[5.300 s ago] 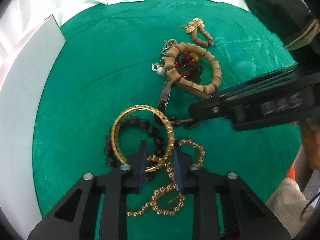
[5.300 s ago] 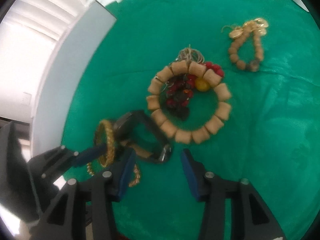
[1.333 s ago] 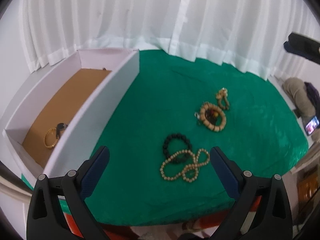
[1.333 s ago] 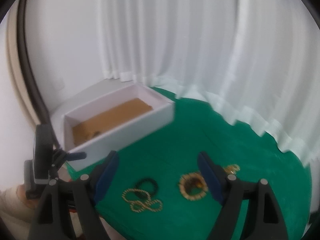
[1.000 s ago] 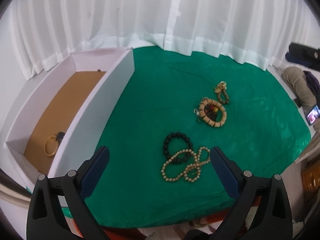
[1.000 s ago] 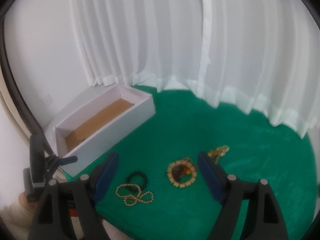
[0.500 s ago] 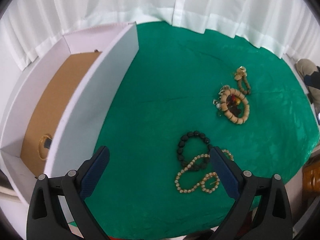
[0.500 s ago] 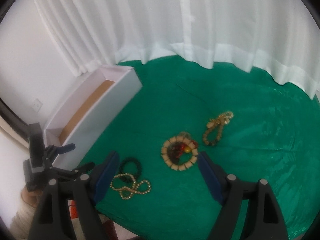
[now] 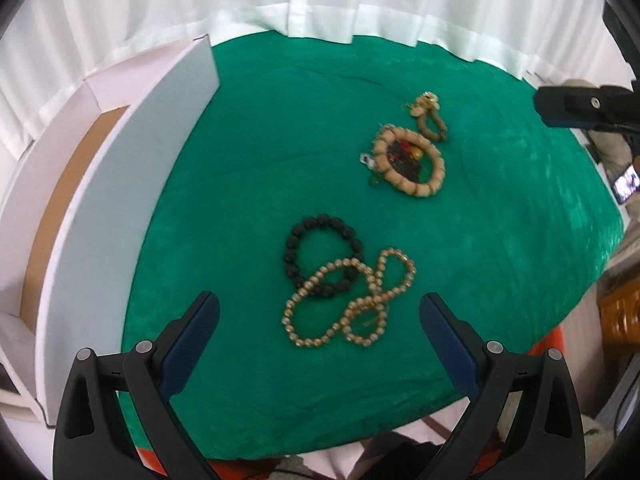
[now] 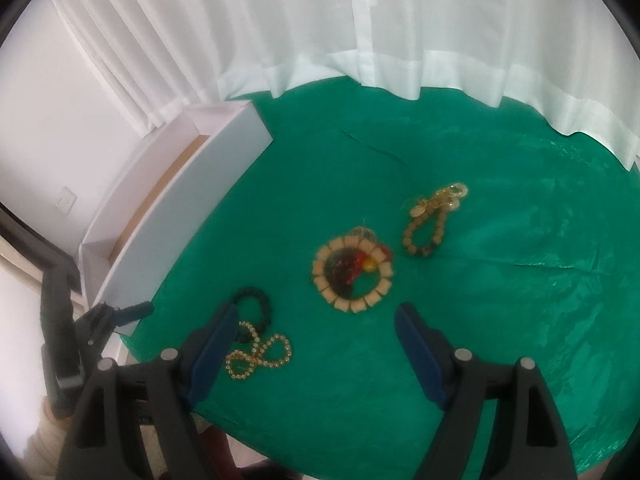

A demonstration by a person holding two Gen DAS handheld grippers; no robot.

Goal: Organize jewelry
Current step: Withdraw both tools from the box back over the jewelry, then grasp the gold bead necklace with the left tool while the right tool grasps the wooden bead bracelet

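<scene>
We take the gold bead chain (image 9: 352, 300) as our landmark: it lies in loose loops on the green velvet desk (image 9: 280, 128), one loop crossing over the black bead bracelet (image 9: 322, 254) that touches it on the far side. Farther off sits the ring of chunky tan wooden beads (image 9: 408, 166) with dark red pieces inside it, and just beyond that a small brown bead bracelet with gold charms (image 9: 430, 118). Well to the left of the chain stands the long white box with a brown floor (image 9: 132, 184), which we judge to be where the pieces belong.

Our left gripper (image 9: 318, 318) hangs above the chain with its fingers wide apart and empty, lined up, we think, for that tangled pair. Our right gripper (image 10: 316, 330) hangs above the near edge of the tan ring, fingers likewise spread and holding nothing. Beyond the desk hang white curtains (image 10: 360, 40). We can read no brand, label or writing anywhere.
</scene>
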